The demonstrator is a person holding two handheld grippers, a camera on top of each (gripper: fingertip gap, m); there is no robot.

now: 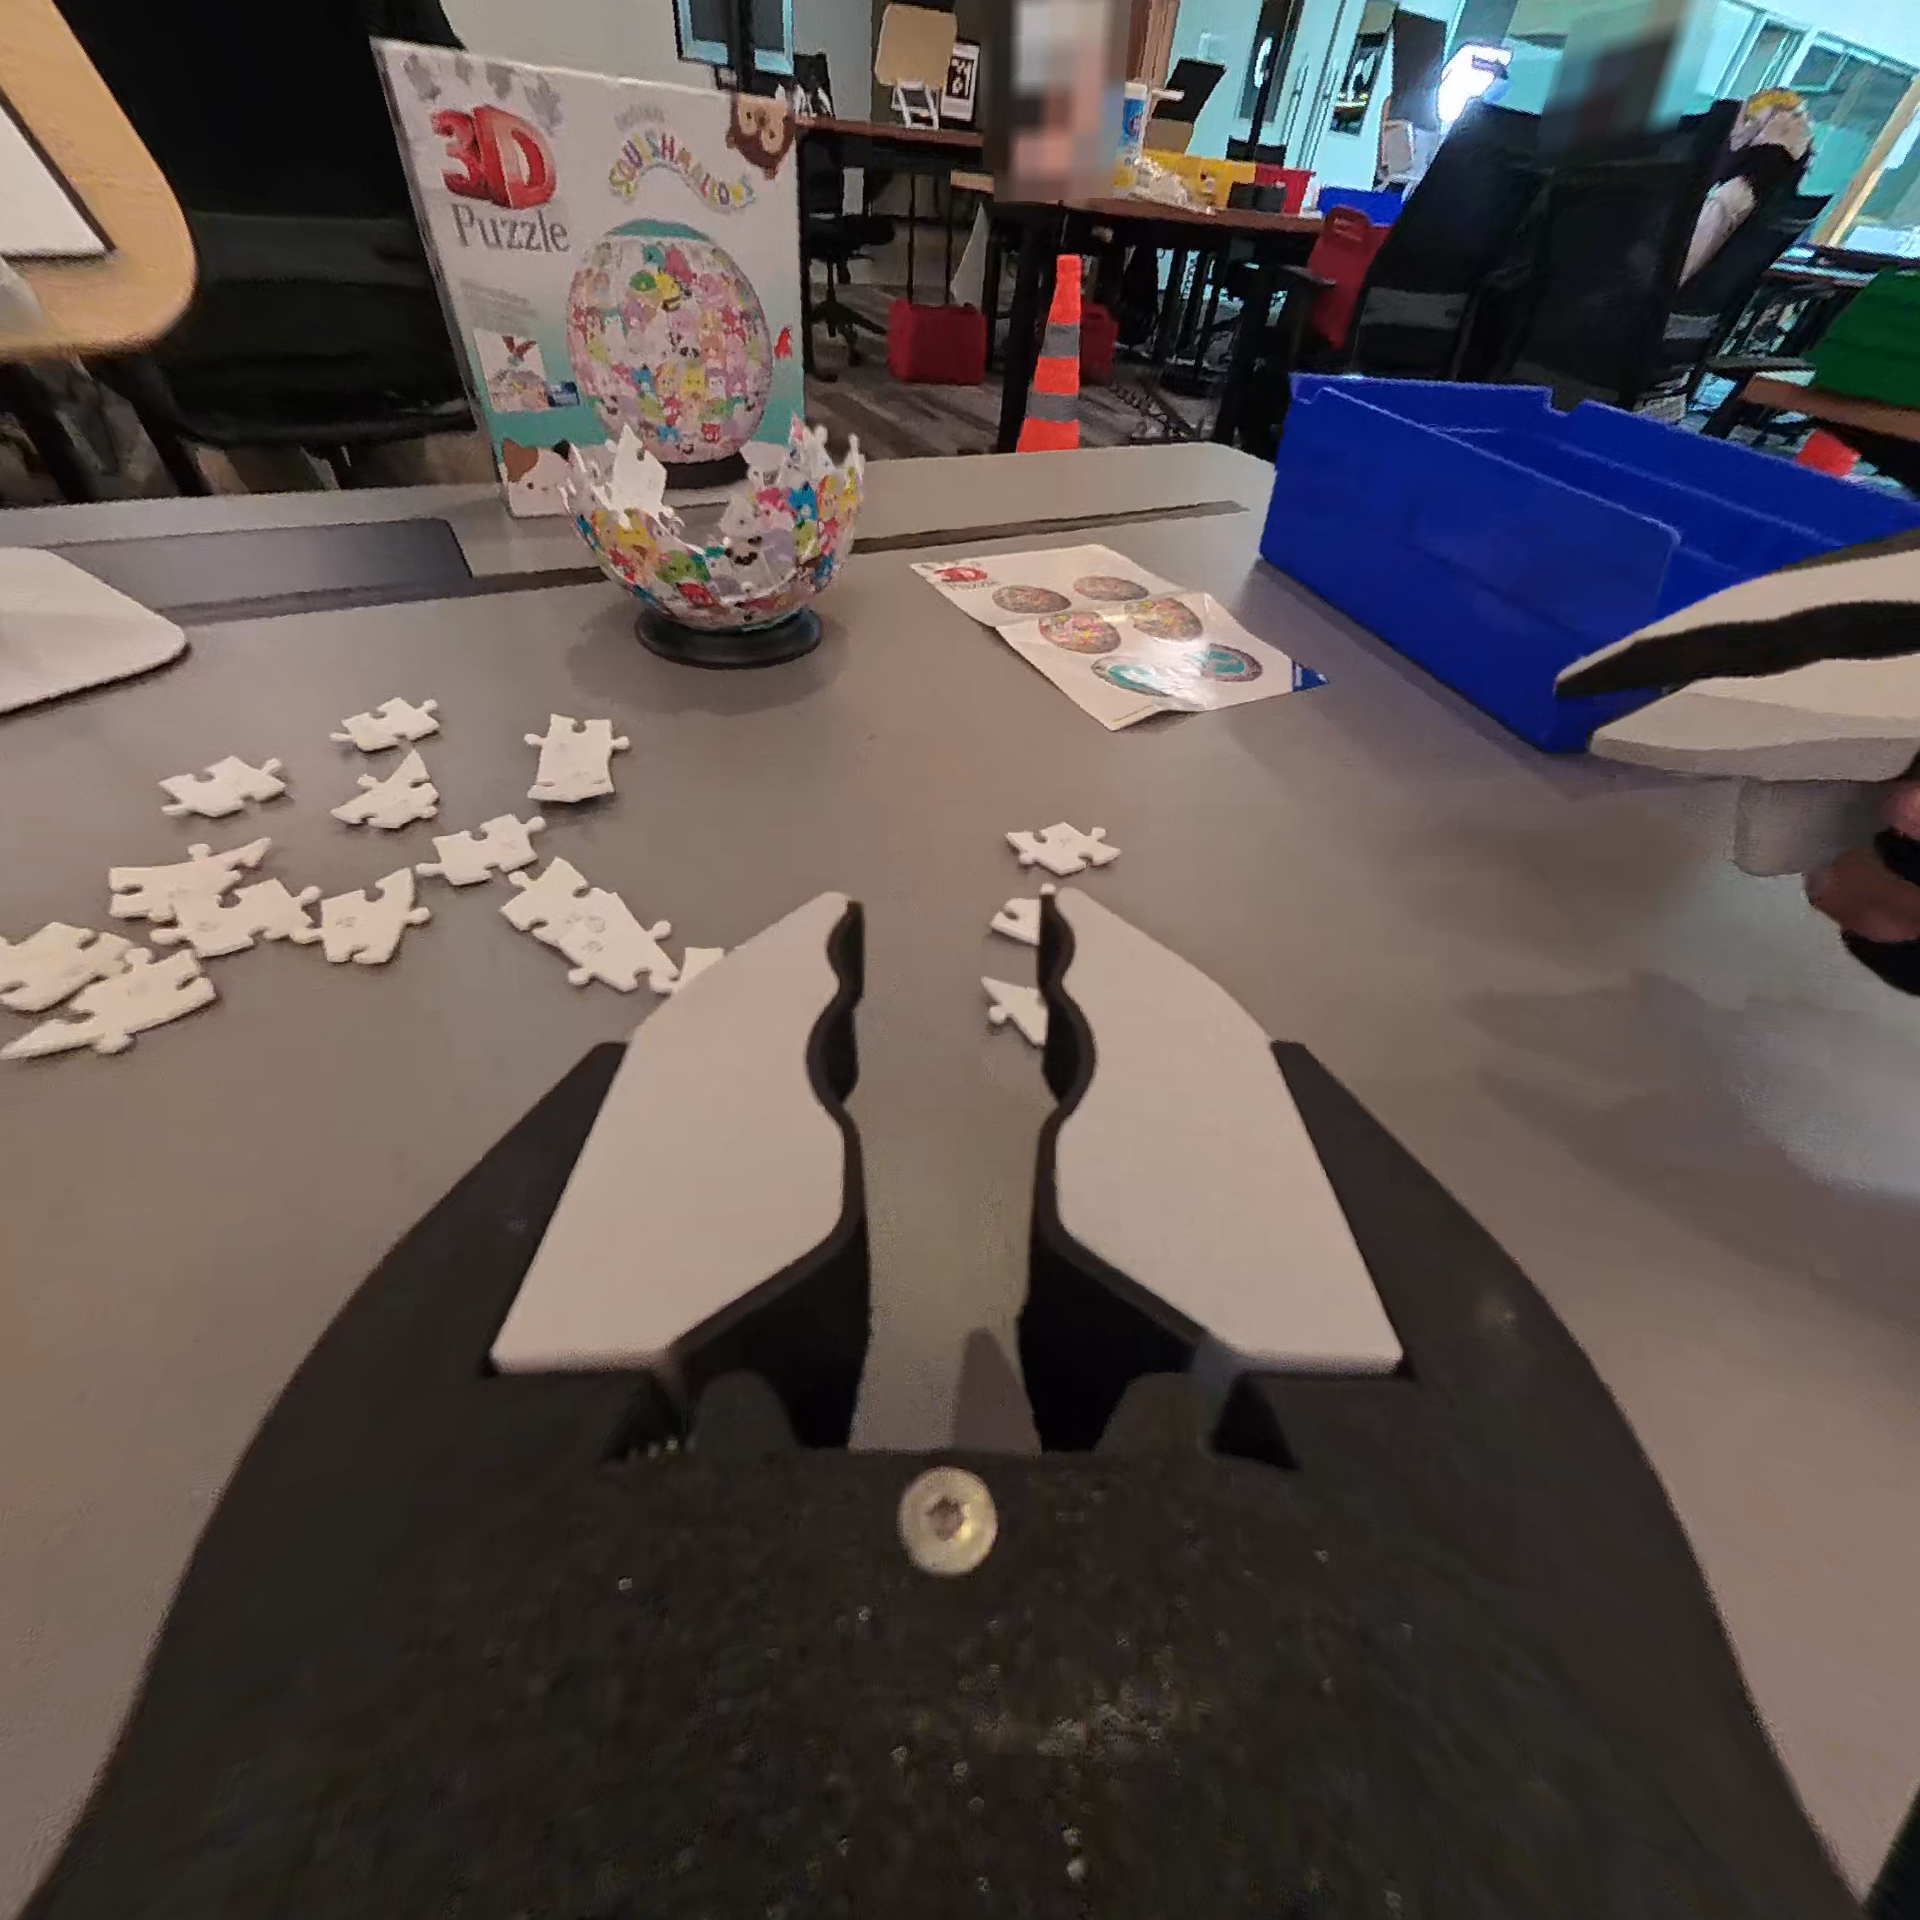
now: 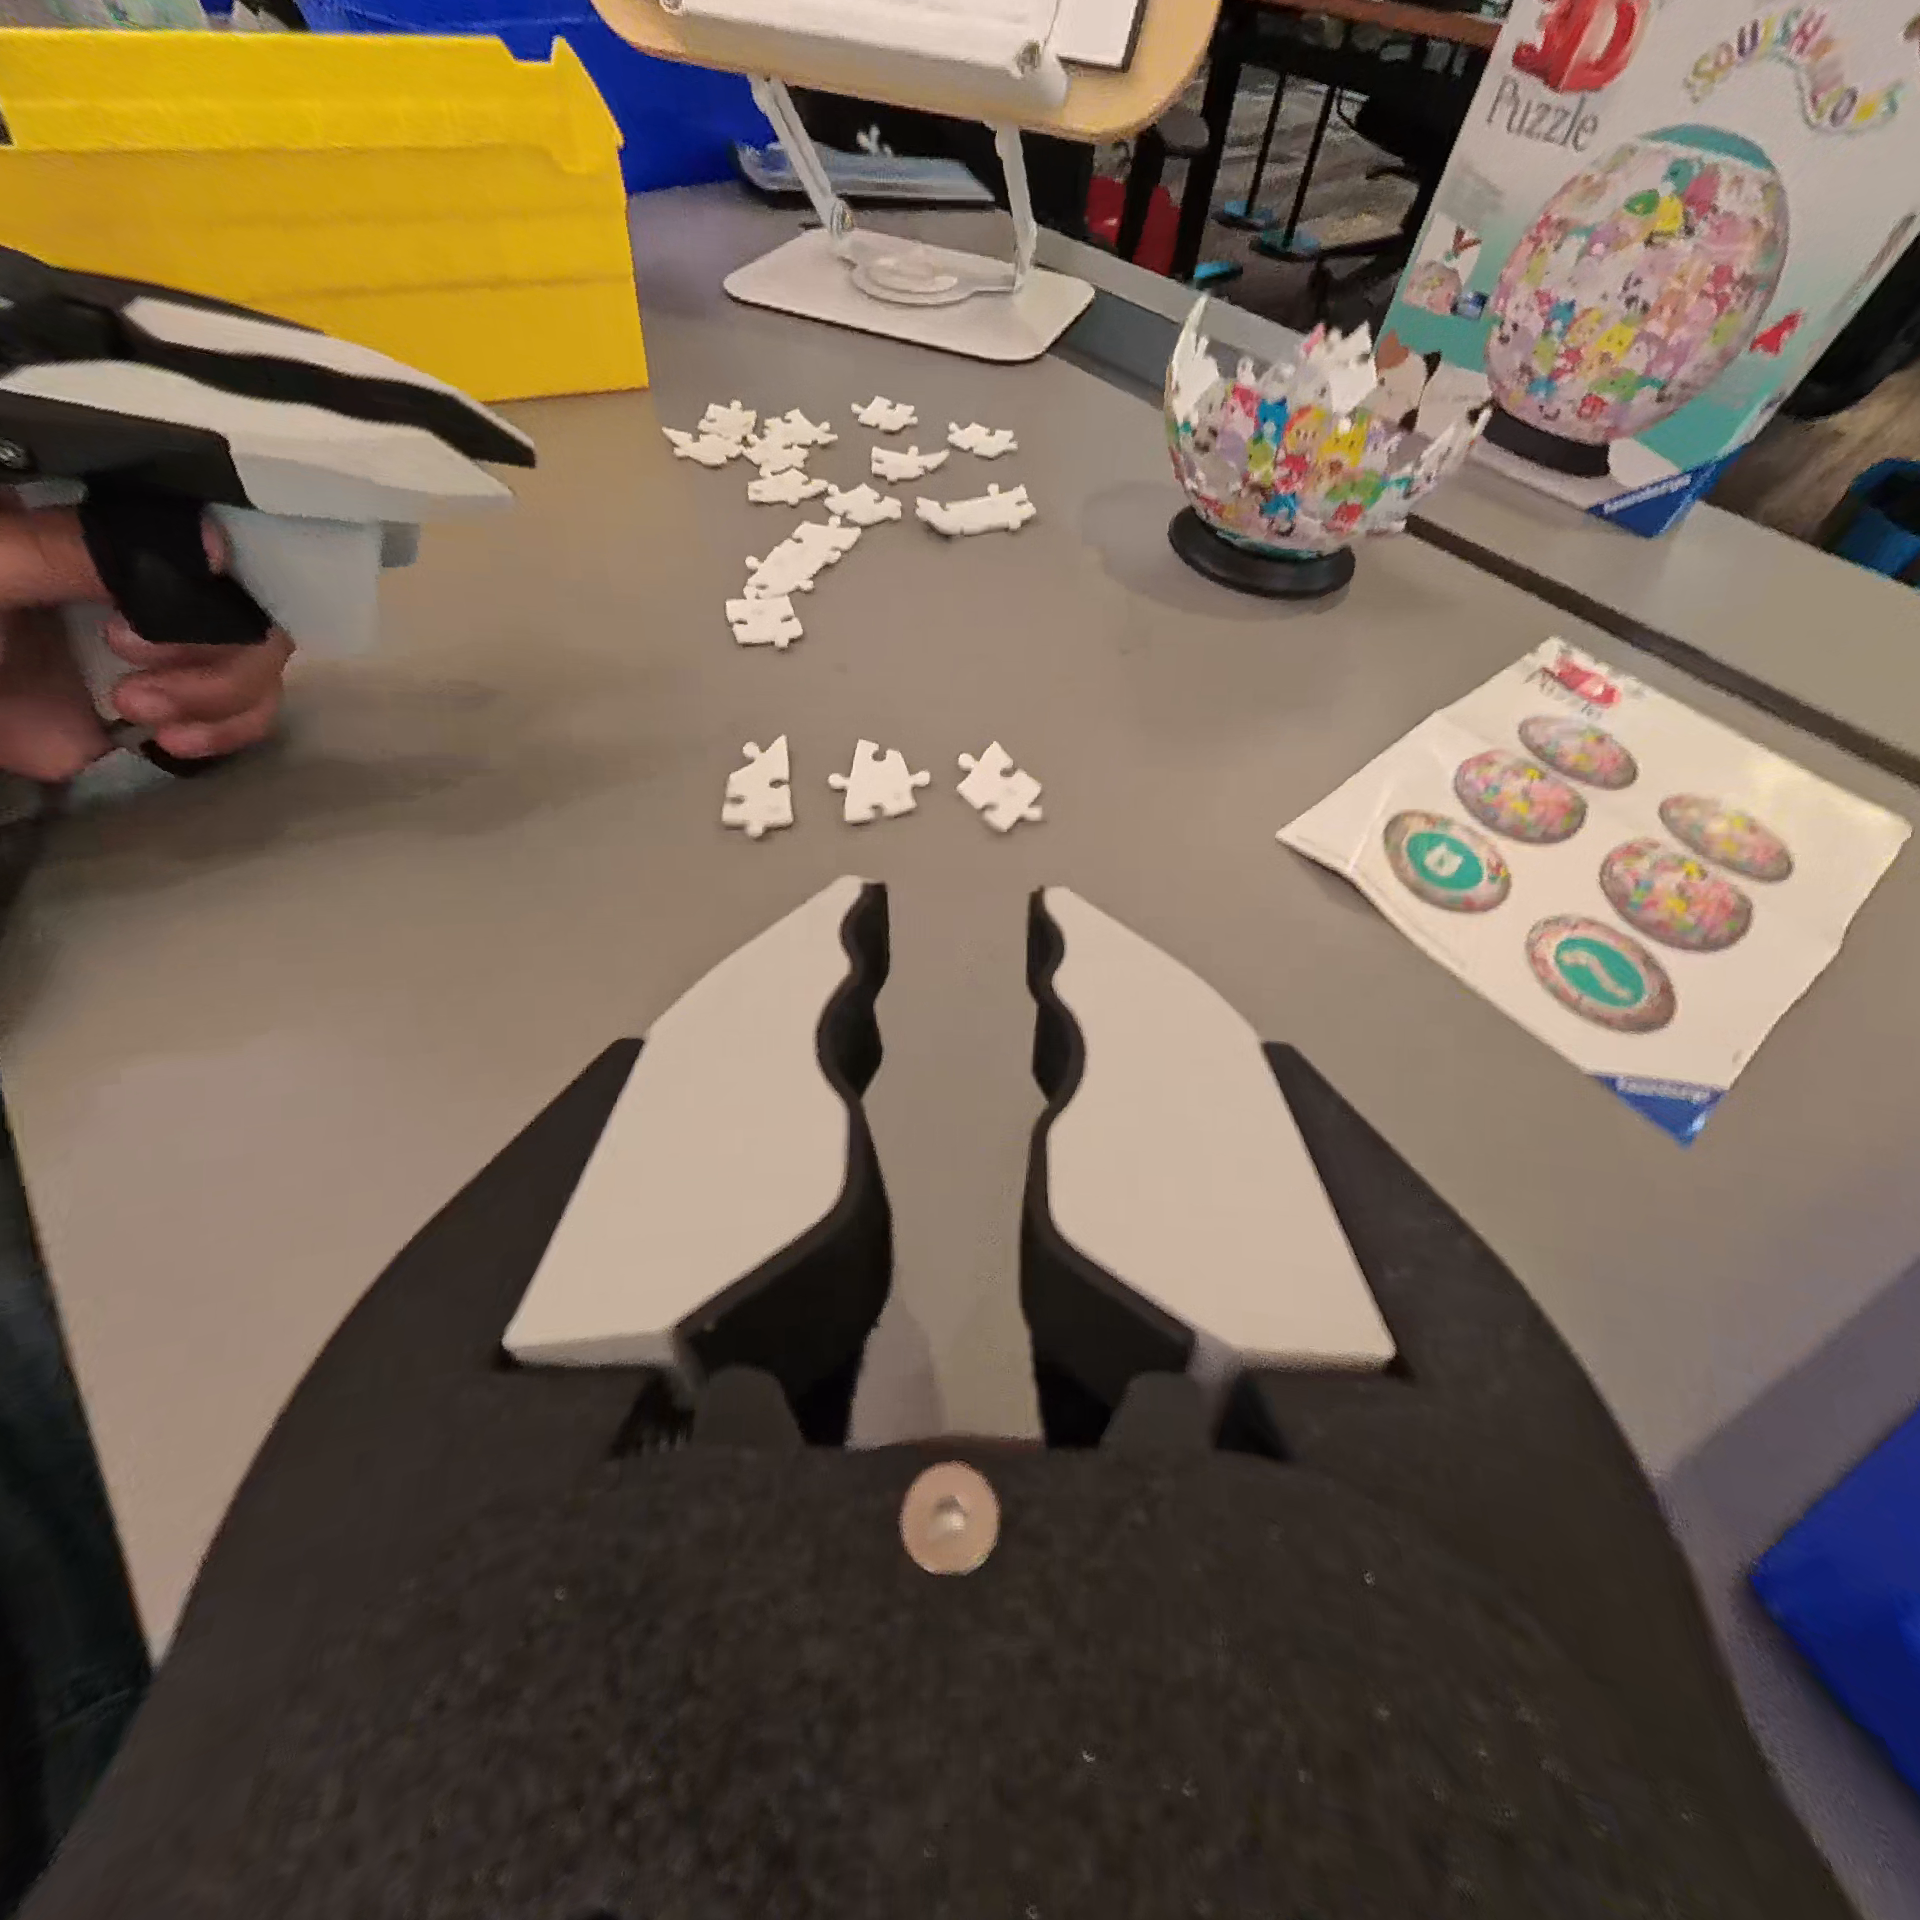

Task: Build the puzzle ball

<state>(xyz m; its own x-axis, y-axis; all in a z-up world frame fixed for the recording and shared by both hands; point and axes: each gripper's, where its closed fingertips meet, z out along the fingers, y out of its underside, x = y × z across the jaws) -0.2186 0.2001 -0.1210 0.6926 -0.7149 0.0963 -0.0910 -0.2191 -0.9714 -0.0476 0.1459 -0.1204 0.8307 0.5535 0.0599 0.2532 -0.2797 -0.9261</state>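
Jaws of both grippers parted and empty — right gripper (image 2: 958, 894) faces three loose pieces (image 2: 881, 781) just ahead, nearer than left gripper (image 1: 951, 909).

Left gripper (image 1: 951, 914): matte black, speckled body, flared wide toward the camera; pale grey plates atop both fingers; inner edges lined in black with a wavy contour.
Left gripper screw (image 1: 948, 1522): round, silver, set centrally behind the fingers.
Right gripper (image 2: 958, 896): same build, black speckled body, grey-topped fingers, wavy black inner pads.
Right gripper screw (image 2: 950, 1518): silver, round, central.
Side view of left gripper: grey and black layered beak, black pistol-style handle, grey trigger block.
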